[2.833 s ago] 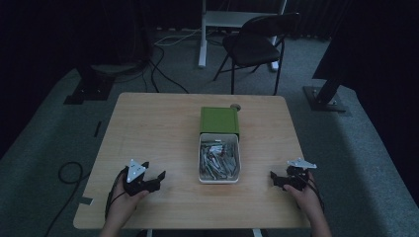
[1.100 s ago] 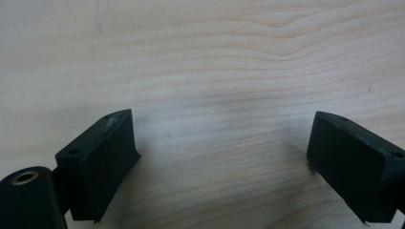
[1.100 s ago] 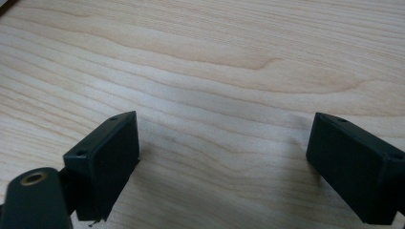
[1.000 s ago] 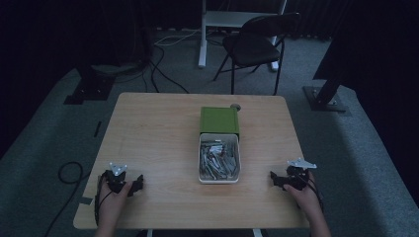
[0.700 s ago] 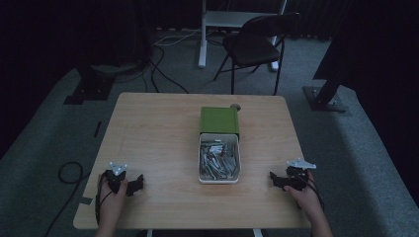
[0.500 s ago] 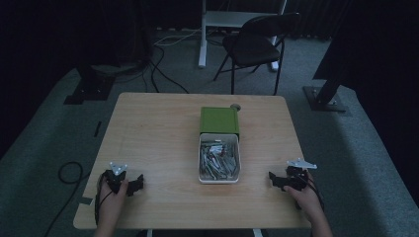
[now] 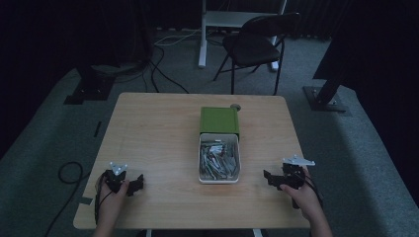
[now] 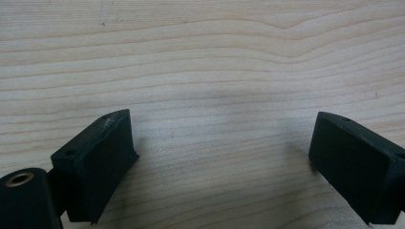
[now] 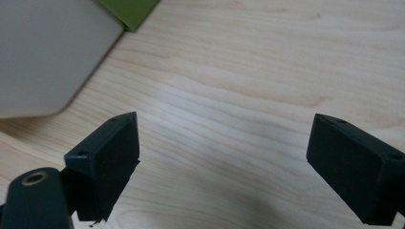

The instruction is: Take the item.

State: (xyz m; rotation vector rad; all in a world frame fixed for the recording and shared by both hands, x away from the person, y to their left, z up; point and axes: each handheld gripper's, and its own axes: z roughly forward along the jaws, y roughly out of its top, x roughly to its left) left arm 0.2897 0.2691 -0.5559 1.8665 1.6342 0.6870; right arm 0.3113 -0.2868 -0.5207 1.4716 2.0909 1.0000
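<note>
Left gripper [image 7: 137, 183]: low over the near left part of the wooden table [image 7: 158, 128], jaws wide apart, holding nothing (bare wood between them).
Right gripper [image 7: 267, 177]: near right part of the table, jaws wide apart, holding nothing.
White tray [image 7: 219, 180]: middle of the table, between the 2 grippers, well apart from the left one, nearer the right one, full of small grey metal bits.
Green box [image 7: 219, 121]: touching the tray's far end.

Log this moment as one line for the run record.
left gripper: open, empty, over bare table | right gripper: open, empty, beside white tray | tray: holds metal pieces, abuts green box
</note>
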